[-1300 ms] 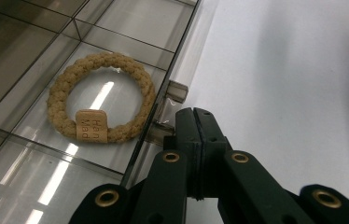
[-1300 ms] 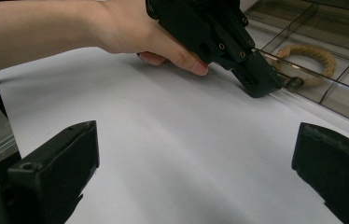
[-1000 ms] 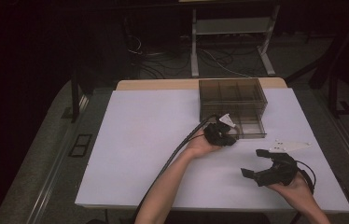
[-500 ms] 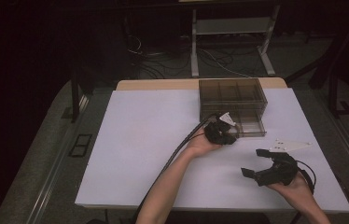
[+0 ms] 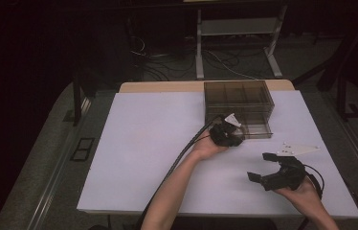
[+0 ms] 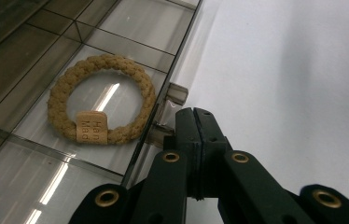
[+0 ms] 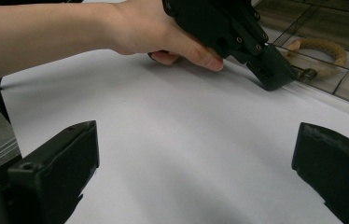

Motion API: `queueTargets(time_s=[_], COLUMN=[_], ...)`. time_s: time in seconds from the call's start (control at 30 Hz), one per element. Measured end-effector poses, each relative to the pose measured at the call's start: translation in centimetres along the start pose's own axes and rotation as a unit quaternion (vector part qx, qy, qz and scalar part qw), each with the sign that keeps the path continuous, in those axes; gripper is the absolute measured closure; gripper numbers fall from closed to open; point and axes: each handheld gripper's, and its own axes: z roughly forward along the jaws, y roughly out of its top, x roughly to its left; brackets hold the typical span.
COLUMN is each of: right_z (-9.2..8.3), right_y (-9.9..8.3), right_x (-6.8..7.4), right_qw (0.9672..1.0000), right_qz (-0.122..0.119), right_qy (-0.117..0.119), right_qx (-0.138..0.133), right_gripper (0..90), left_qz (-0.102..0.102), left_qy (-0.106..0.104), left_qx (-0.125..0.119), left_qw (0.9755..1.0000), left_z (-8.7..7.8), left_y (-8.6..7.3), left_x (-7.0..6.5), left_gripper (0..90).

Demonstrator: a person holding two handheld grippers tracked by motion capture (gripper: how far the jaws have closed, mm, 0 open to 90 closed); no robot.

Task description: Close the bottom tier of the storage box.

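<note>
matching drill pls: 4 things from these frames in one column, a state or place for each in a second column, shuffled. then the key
Things
1. left gripper
2. right gripper
3. braided ring
4. drawer box

States or places
A. lies in a drawer compartment, tag reading Hand Made
B. jaws shut, tips at the small drawer handle
C. smoky clear plastic, stands at the table's far edge
D. jaws wide apart, nothing between them, above the white top

Pairs: 1-B, 2-D, 3-A, 4-C
</note>
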Motion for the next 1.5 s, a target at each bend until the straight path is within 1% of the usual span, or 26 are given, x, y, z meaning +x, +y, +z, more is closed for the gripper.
queueTargets(time_s=[0.13, 0.17, 0.2, 0.23, 0.27, 0.3, 0.33, 0.43, 0.47, 0.5, 0.53, 0.57, 0.6, 0.63, 0.67, 0.73, 0.77, 0.9, 1.0, 1.03, 1.07, 1.1, 1.3, 1.33, 1.4, 1.5], right_z=[0.0, 0.0, 0.0, 0.0, 0.0, 0.0, 0.0, 0.0, 0.0, 0.0, 0.0, 0.0, 0.0, 0.0, 0.1, 0.1, 0.1, 0.1, 0.1, 0.1, 0.1, 0.1, 0.1, 0.1, 0.1, 0.1], right_y=[0.0, 0.0, 0.0, 0.0, 0.0, 0.0, 0.0, 0.0, 0.0, 0.0, 0.0, 0.0, 0.0, 0.0, 0.0, 0.0, 0.0, 0.0, 0.0, 0.0, 0.0, 0.0, 0.0, 0.0, 0.0, 0.0], right_x=[0.0, 0.0, 0.0, 0.0, 0.0, 0.0, 0.0, 0.0, 0.0, 0.0, 0.0, 0.0, 0.0, 0.0, 0.0, 0.0, 0.0, 0.0, 0.0, 0.0, 0.0, 0.0, 0.1, 0.1, 0.1, 0.1], right_qw=[1.0, 1.0, 1.0, 1.0, 1.0, 1.0, 1.0, 1.0, 1.0, 1.0, 1.0, 1.0, 1.0, 1.0, 1.0, 1.0, 1.0, 1.0, 1.0, 1.0, 1.0, 1.0, 1.0, 1.0, 1.0, 1.0], right_qz=[-0.001, 0.0, 0.0, 0.0, 0.001, 0.001, 0.001, 0.002, 0.002, 0.002, 0.003, 0.003, 0.003, 0.002, 0.002, 0.002, 0.002, 0.002, 0.003, 0.003, 0.002, 0.003, 0.004, 0.004, 0.003, 0.003], right_qy=[0.001, 0.0, 0.0, 0.001, 0.001, 0.001, 0.001, 0.001, 0.001, 0.002, 0.002, 0.003, 0.003, 0.003, 0.004, 0.004, 0.004, 0.005, 0.006, 0.005, 0.006, 0.006, 0.006, 0.006, 0.006, 0.007], right_qx=[0.0, 0.001, 0.001, 0.001, 0.0, 0.0, 0.0, -0.002, -0.003, -0.003, -0.002, -0.002, -0.001, -0.001, -0.001, -0.001, -0.001, -0.001, -0.001, -0.002, -0.002, -0.002, -0.002, -0.002, -0.002, -0.002], right_gripper=[0.1, 0.0, 0.1, 0.1, 0.1, 0.1, 0.1, 0.1, 0.1, 0.1, 0.1, 0.1, 0.1, 0.1, 0.1, 0.1, 0.1, 0.1, 0.1, 0.1, 0.0, 0.1, 0.1, 0.1, 0.1, 0.1], left_qz=[-0.009, -0.006, -0.013, -0.013, -0.004, -0.001, -0.006, -0.005, -0.011, -0.013, -0.011, -0.015, -0.012, -0.017, -0.016, -0.013, -0.016, -0.016, -0.027, -0.023, -0.026, -0.024, -0.028, -0.032, -0.029, -0.033], left_qy=[-0.002, 0.0, 0.002, 0.001, 0.002, 0.005, 0.005, 0.007, 0.007, 0.008, 0.008, 0.01, 0.012, 0.012, 0.012, 0.015, 0.016, 0.018, 0.019, 0.019, 0.021, 0.023, 0.027, 0.028, 0.031, 0.034], left_qx=[-0.006, -0.007, -0.012, -0.009, -0.005, -0.002, -0.004, -0.004, -0.008, -0.011, -0.008, -0.012, -0.009, -0.012, -0.013, -0.009, -0.012, -0.014, -0.017, -0.013, -0.014, -0.014, -0.019, -0.019, -0.017, -0.021], left_qw=[0.9999, 1.0, 0.9998, 0.9999, 1.0, 1.0, 1.0, 1.0, 0.9999, 0.9998, 0.9999, 0.9998, 0.9998, 0.9997, 0.9997, 0.9998, 0.9997, 0.9996, 0.9993, 0.9995, 0.9993, 0.9993, 0.999, 0.9989, 0.999, 0.9987], left_z=[0.0, 0.0, 0.1, 0.1, 0.0, 0.0, 0.0, 0.0, 0.0, 0.0, 0.0, 0.0, 0.0, 0.0, 0.0, 0.0, 0.0, 0.1, 0.3, 0.2, 0.3, 0.3, 0.3, 0.3, 0.3, 0.3], left_y=[-0.1, -0.1, -0.1, -0.1, 0.0, 0.0, 0.0, 0.1, 0.0, 0.0, 0.0, 0.0, 0.0, 0.1, 0.1, 0.2, 0.2, 0.3, 0.2, 0.1, 0.1, 0.1, 0.1, 0.1, 0.1, 0.1], left_x=[0.2, 0.3, 0.3, 0.3, 0.5, 0.6, 0.7, 0.9, 1.0, 1.1, 1.2, 1.2, 1.4, 1.4, 1.5, 1.6, 1.6, 1.8, 1.8, 1.9, 1.9, 2.0, 2.3, 2.2, 2.4, 2.5], left_gripper=[88.6, 88.6, 88.6, 88.6, 88.6, 88.6, 88.6, 88.6, 88.6, 88.6, 88.6, 88.6, 88.6, 88.6, 88.6, 88.6, 88.6, 88.6, 88.6, 88.6, 88.6, 88.6, 88.6, 88.6, 88.6, 88.7])
